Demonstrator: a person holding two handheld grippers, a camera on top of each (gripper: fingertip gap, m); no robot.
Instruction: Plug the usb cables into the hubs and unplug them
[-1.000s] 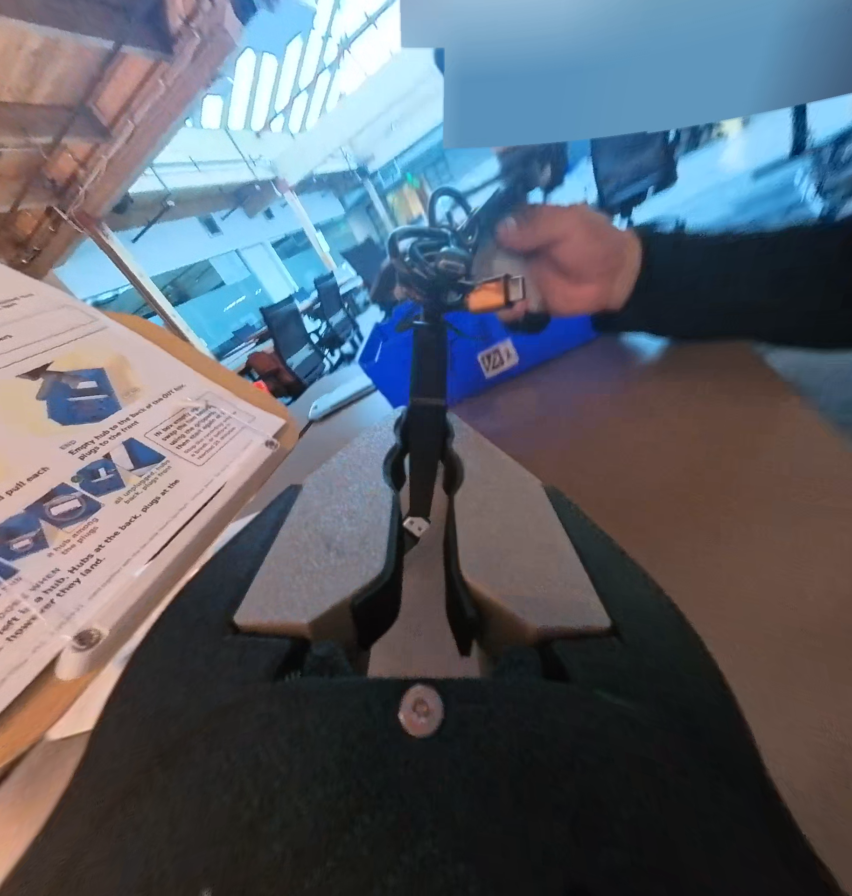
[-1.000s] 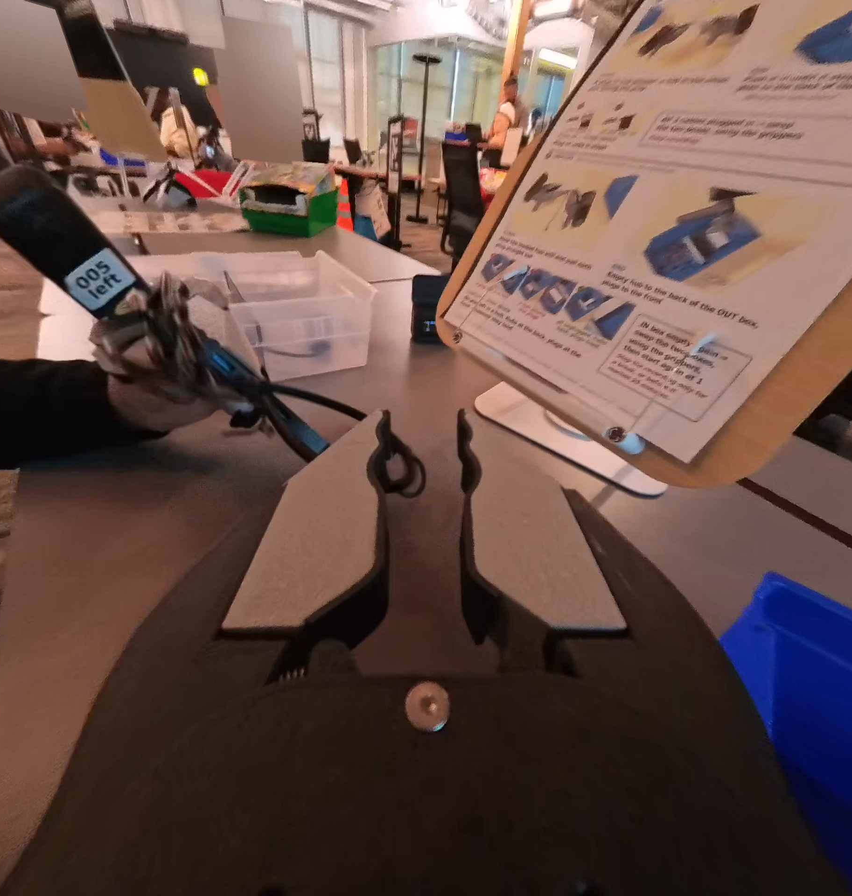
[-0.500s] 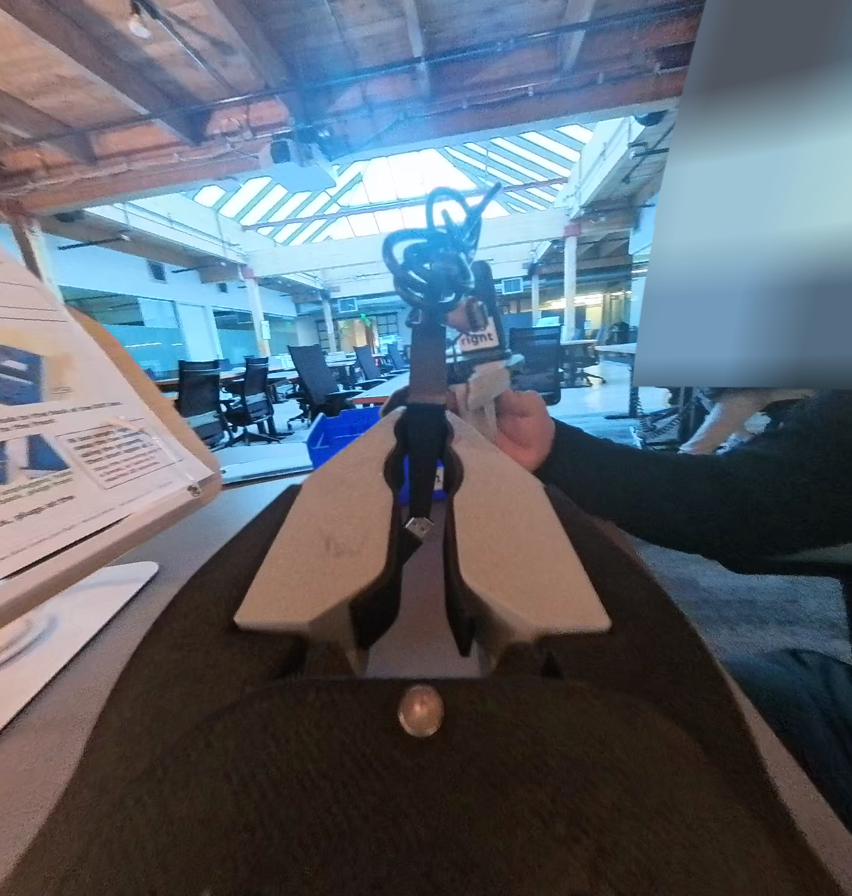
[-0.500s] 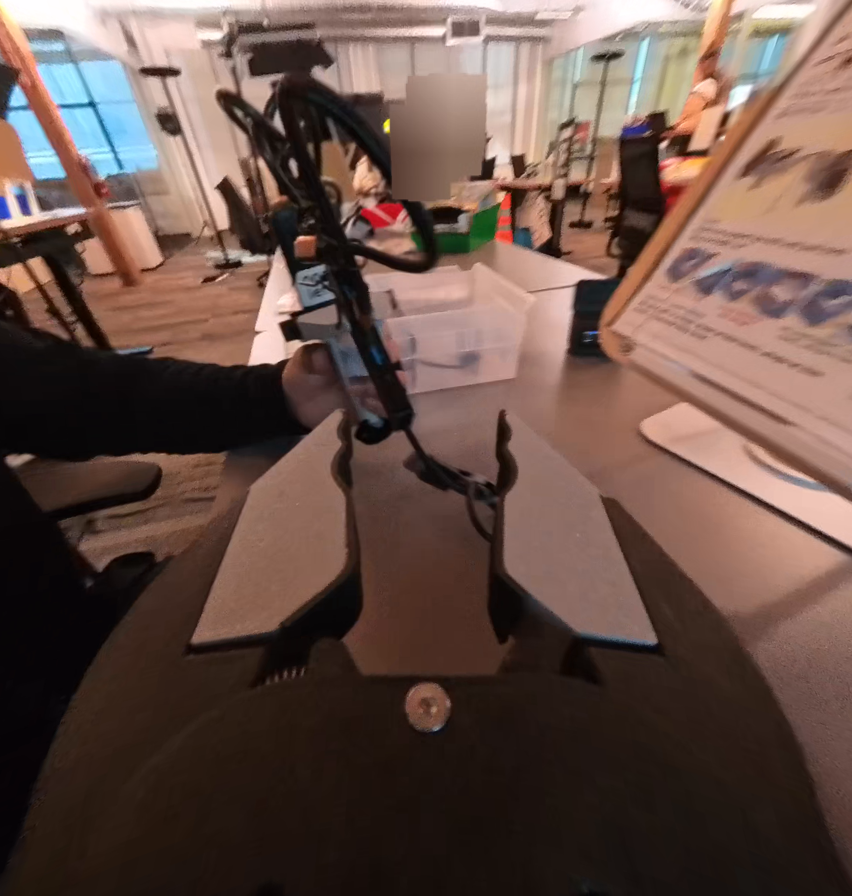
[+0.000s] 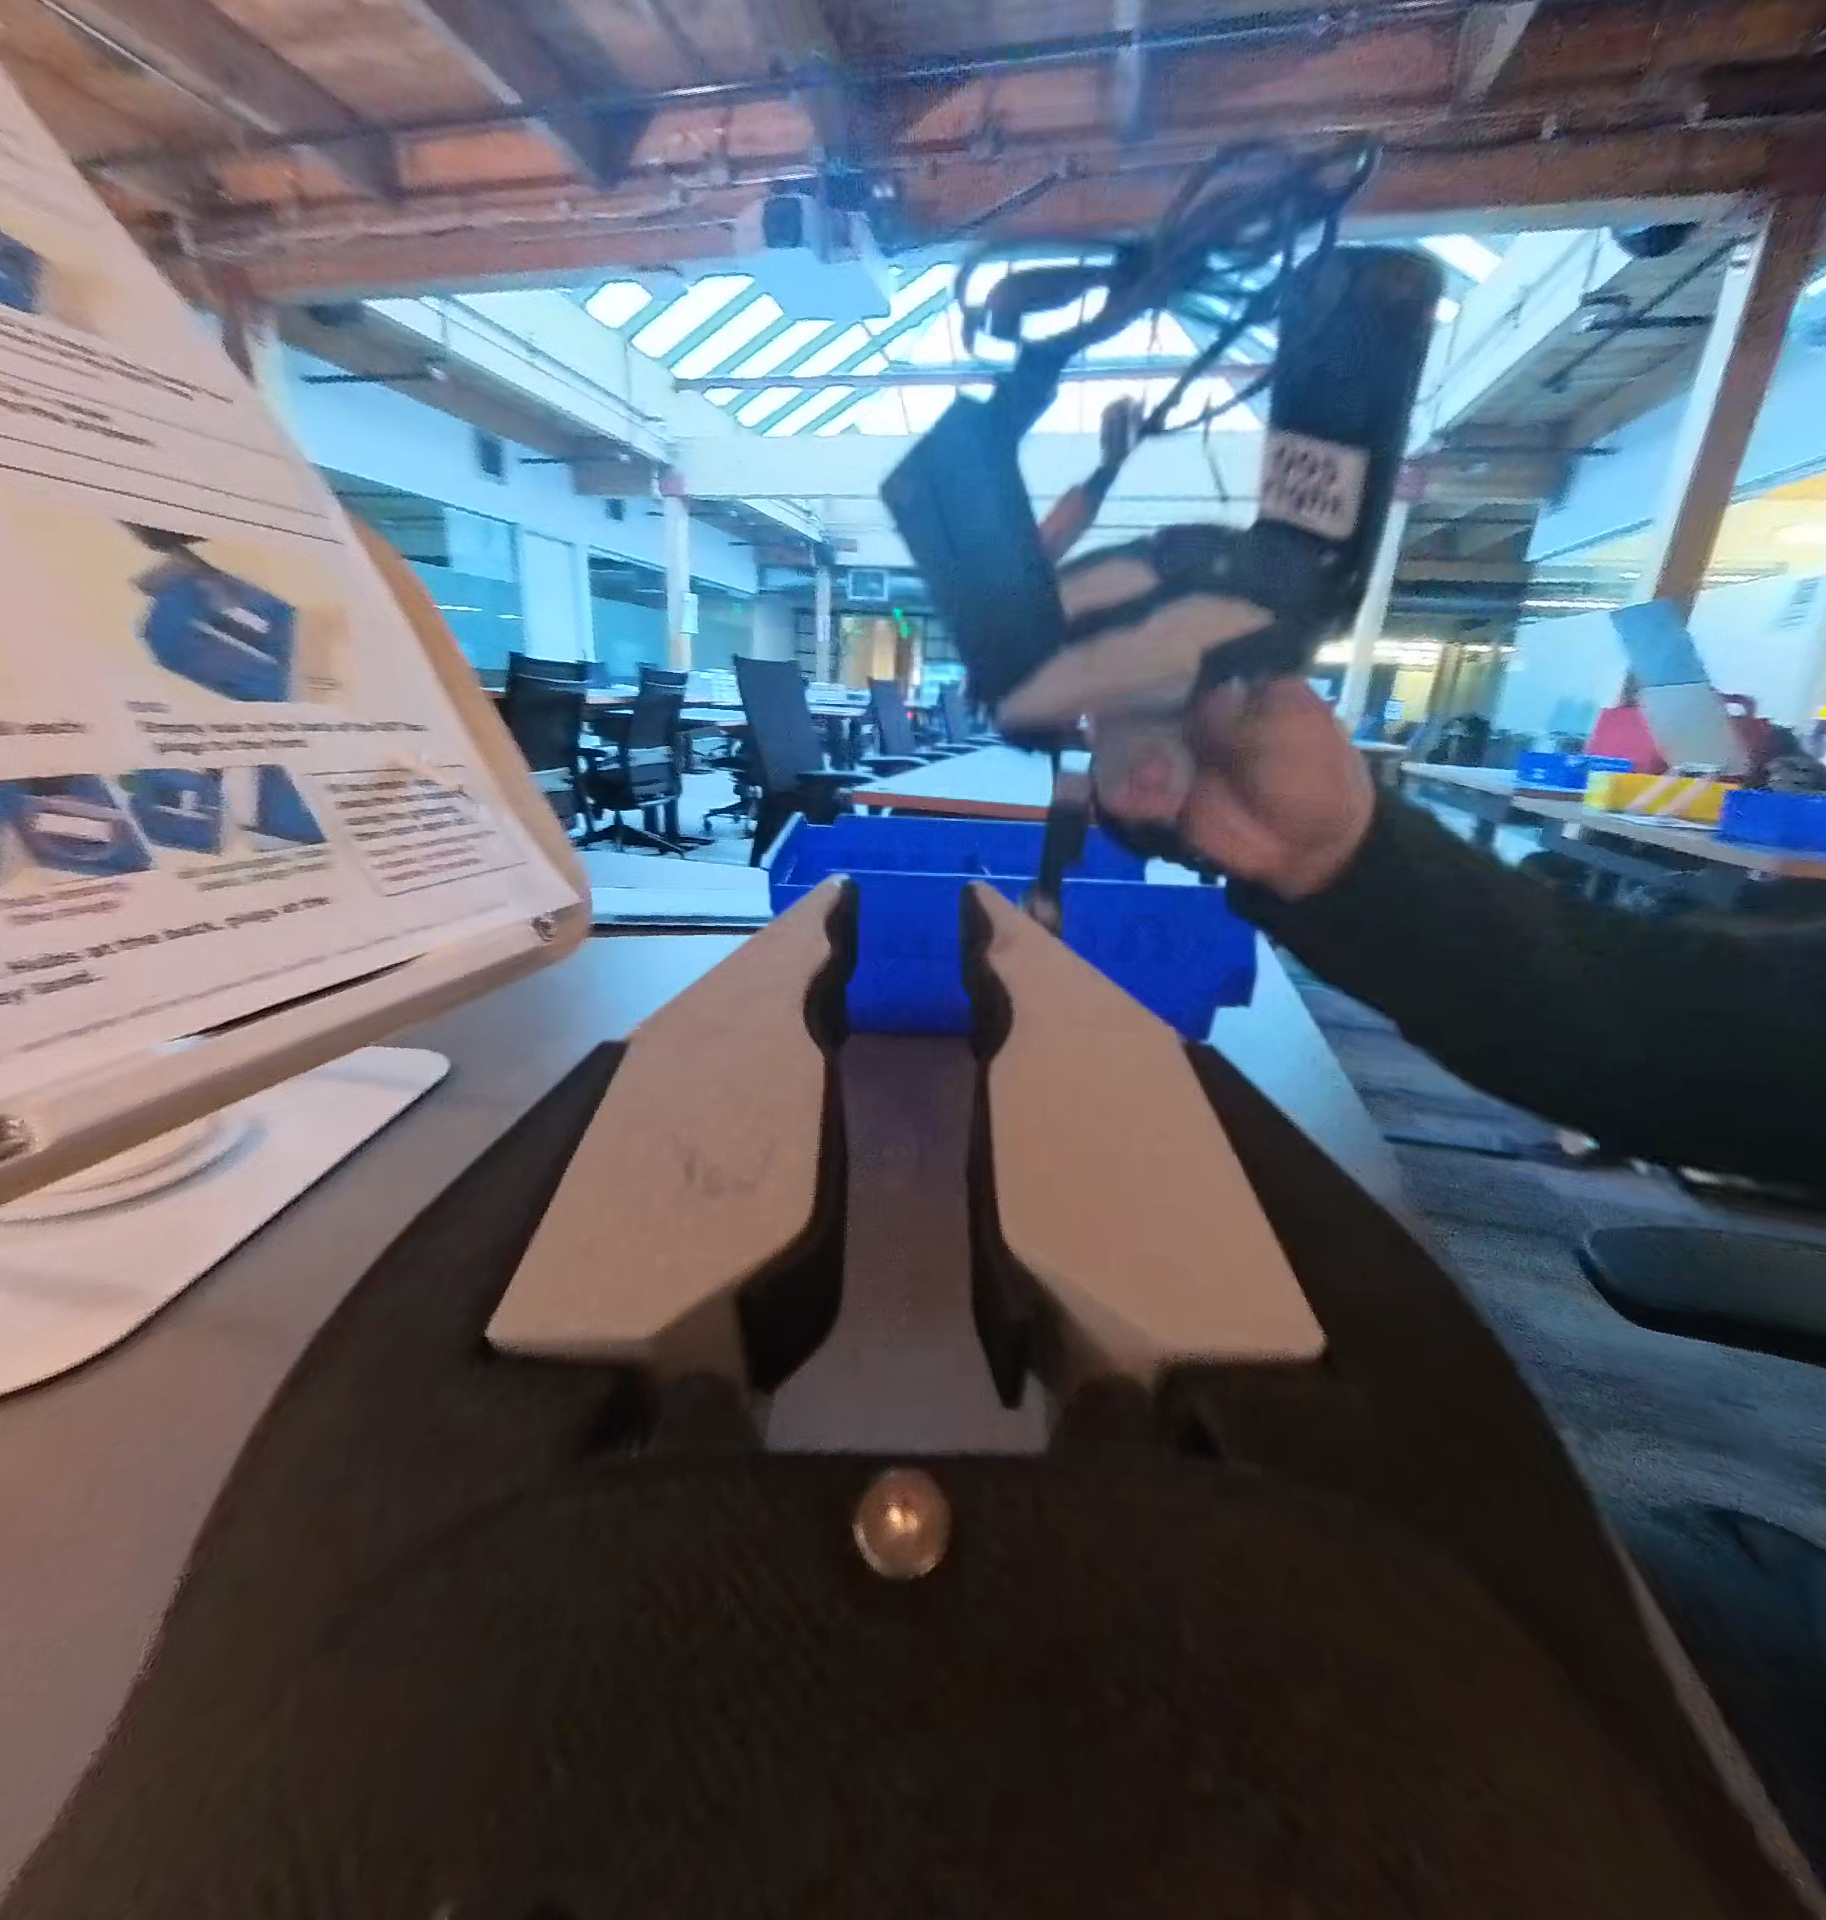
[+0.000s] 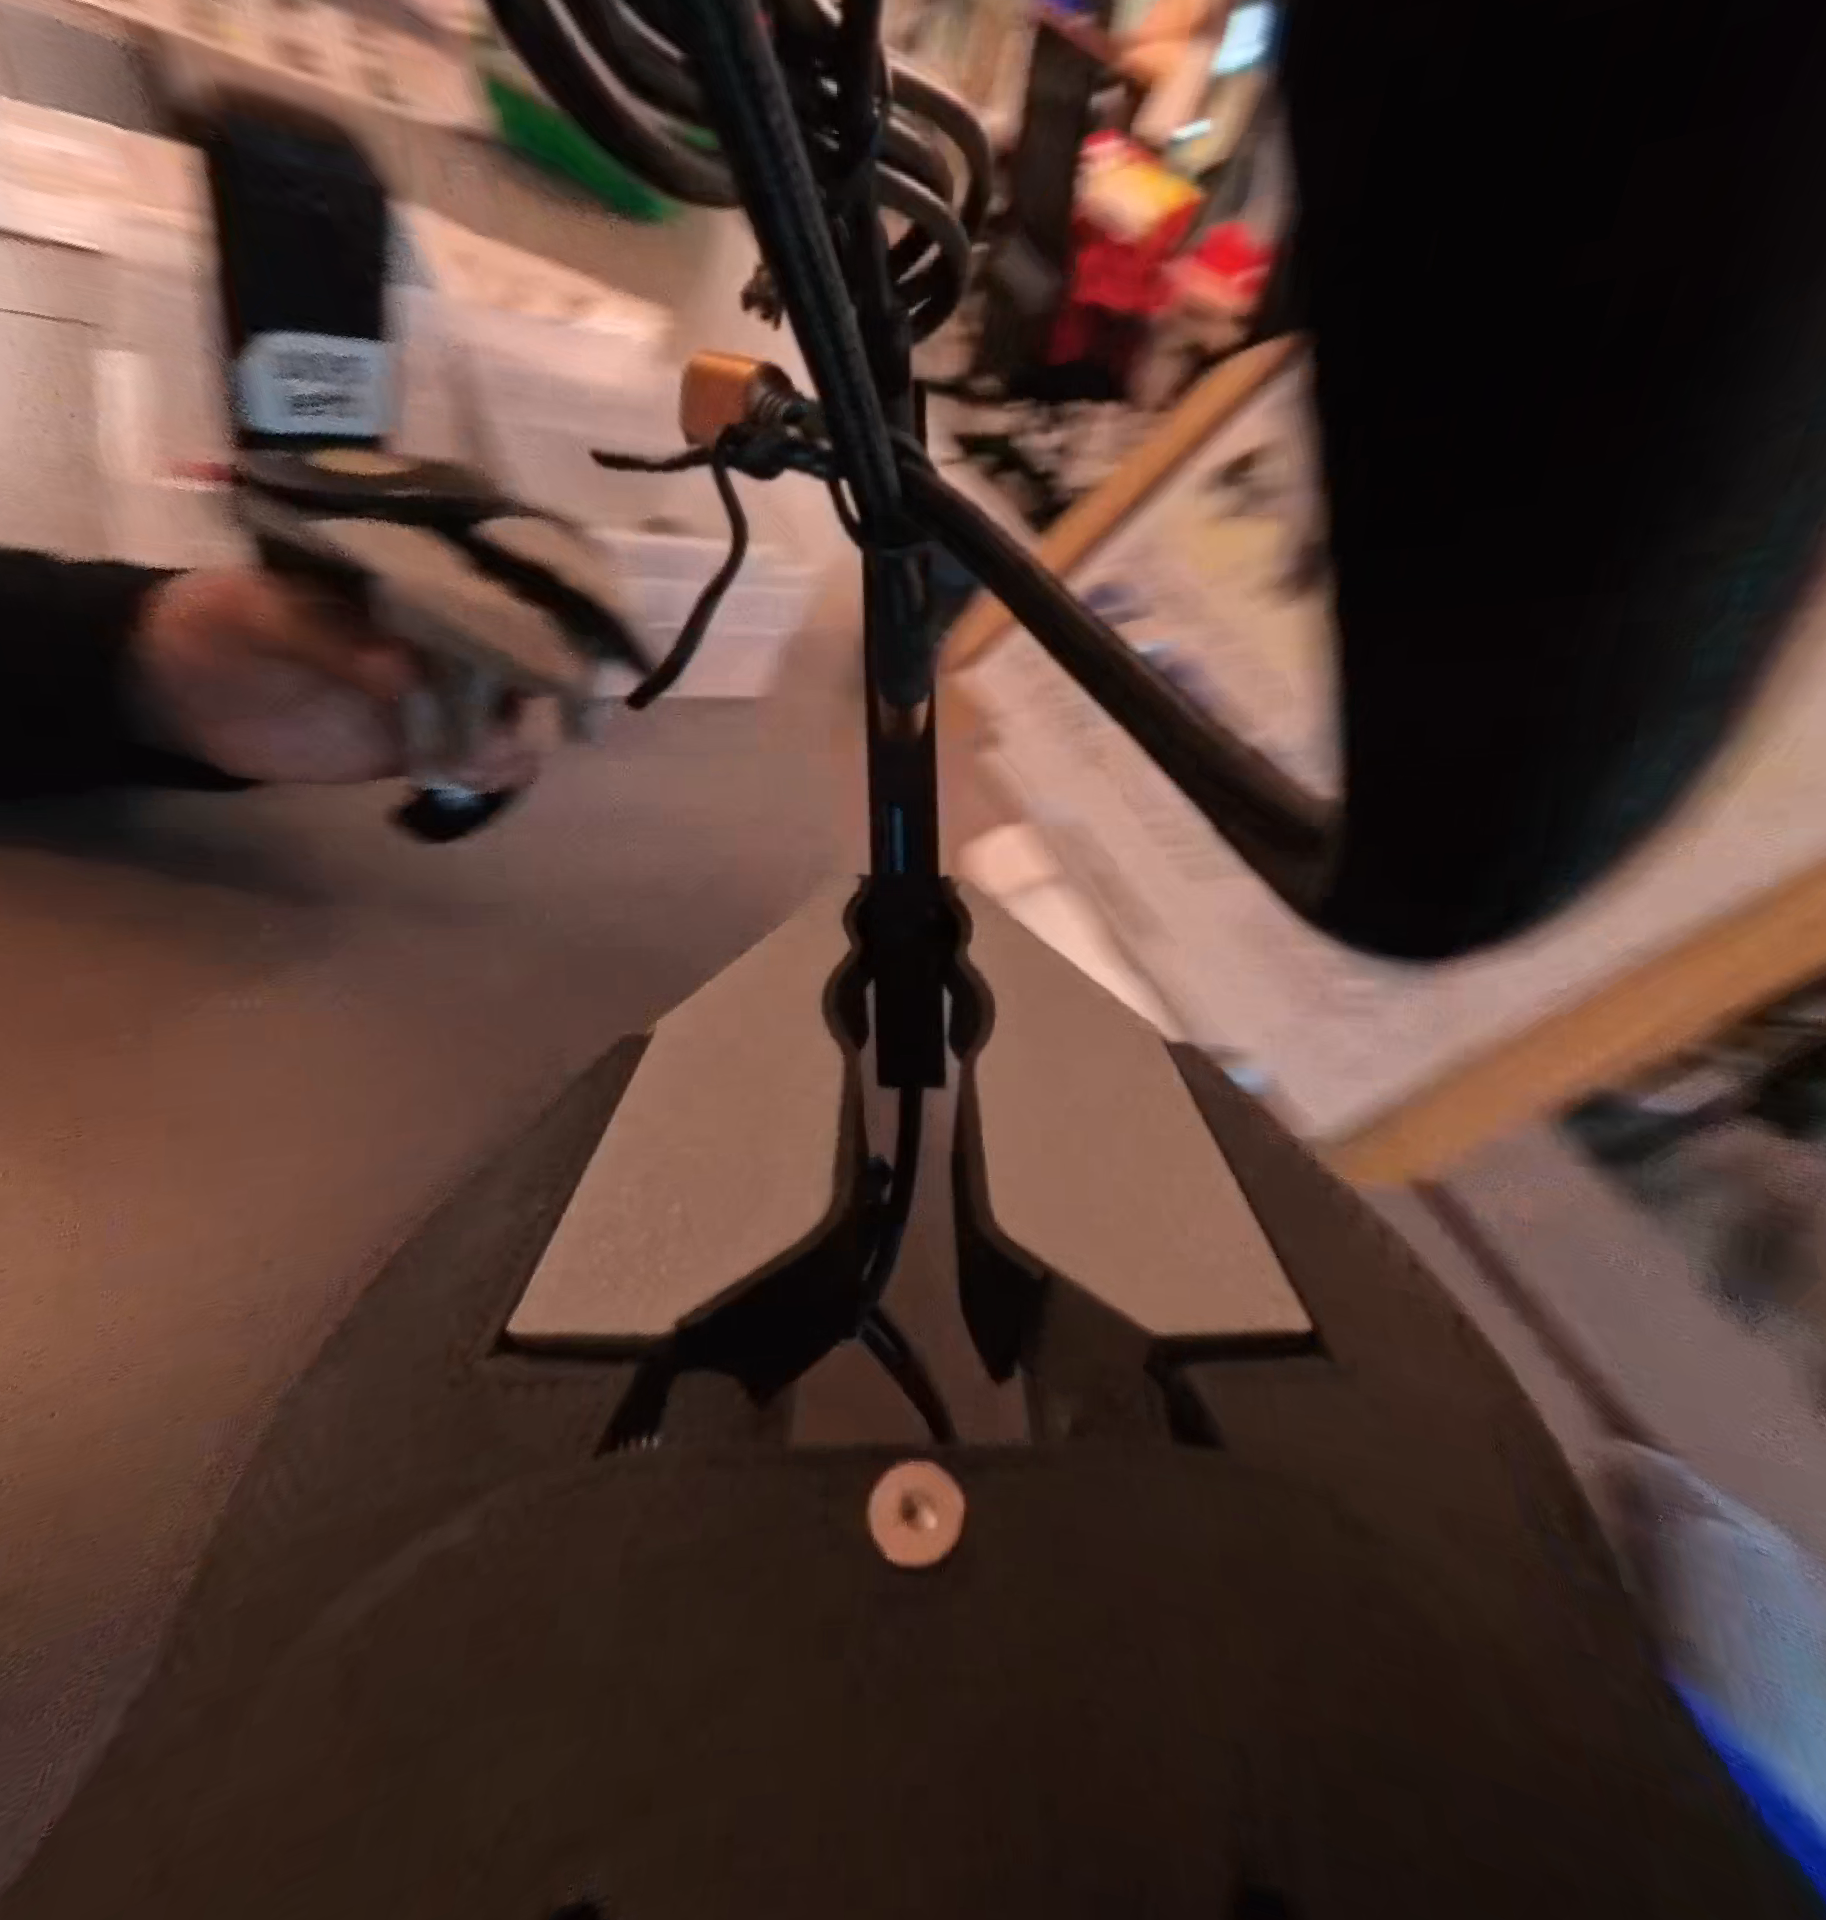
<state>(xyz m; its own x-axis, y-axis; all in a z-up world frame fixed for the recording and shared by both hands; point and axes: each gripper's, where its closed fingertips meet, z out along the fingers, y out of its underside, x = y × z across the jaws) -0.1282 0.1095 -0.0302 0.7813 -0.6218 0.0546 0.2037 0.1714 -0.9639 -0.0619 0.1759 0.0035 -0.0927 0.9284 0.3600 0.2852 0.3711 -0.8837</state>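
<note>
Pinching black hub (image 6: 904,935) between fingertips: right gripper (image 6: 904,914), cable tangle (image 6: 836,208) rising beyond tips. Left gripper (image 5: 904,914) narrowly parted, empty; blue bin (image 5: 1127,956) beyond.

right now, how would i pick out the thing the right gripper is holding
Start at the right gripper, its jaws shut at the middle of the right wrist view. Clamped between them is the slim black hub, standing upright. Unlike the loose black cables bundled above, it is a flat rigid bar.

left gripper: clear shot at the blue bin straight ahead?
Probably yes. The left gripper is open and empty, and the blue bin sits on the table just beyond its fingers. The right gripper hangs above the bin's right side.
</note>
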